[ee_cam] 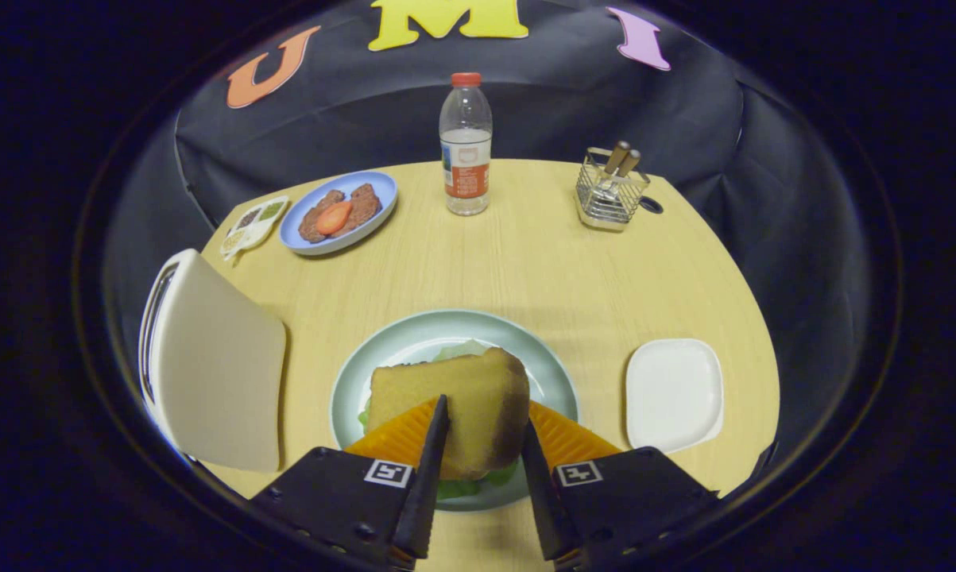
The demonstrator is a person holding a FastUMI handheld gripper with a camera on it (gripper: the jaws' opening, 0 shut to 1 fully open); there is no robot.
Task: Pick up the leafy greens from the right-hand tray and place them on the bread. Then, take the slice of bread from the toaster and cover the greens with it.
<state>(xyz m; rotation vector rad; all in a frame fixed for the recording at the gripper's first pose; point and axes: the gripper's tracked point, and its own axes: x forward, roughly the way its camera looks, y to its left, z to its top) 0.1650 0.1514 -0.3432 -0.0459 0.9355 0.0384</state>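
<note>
Two fingers of the gripper (484, 445) flank a toasted slice of bread (446, 409), one on each side, and they look clamped on it, though whether the slice is already resting on the stack or just above it cannot be told. Under the slice, leafy greens (463, 349) peek out at its far edge and at its near corners, all of it over the round pale-green plate (382, 349) just ahead of the fingers. I judge this to be the last step, covering the greens with the toast, nearly finished. The next move calls for settling the slice flat and square over the greens, then letting the fingers part and drawing back without dragging it askew.

Right of the plate sits the white square tray (674, 393), bare. Left stands the cream toaster (215, 369). Beyond, on the wooden table (525, 262), are a blue plate (378, 214) with meat patties and a tomato slice, a water bottle (466, 147), and a wire cutlery holder (609, 195).
</note>
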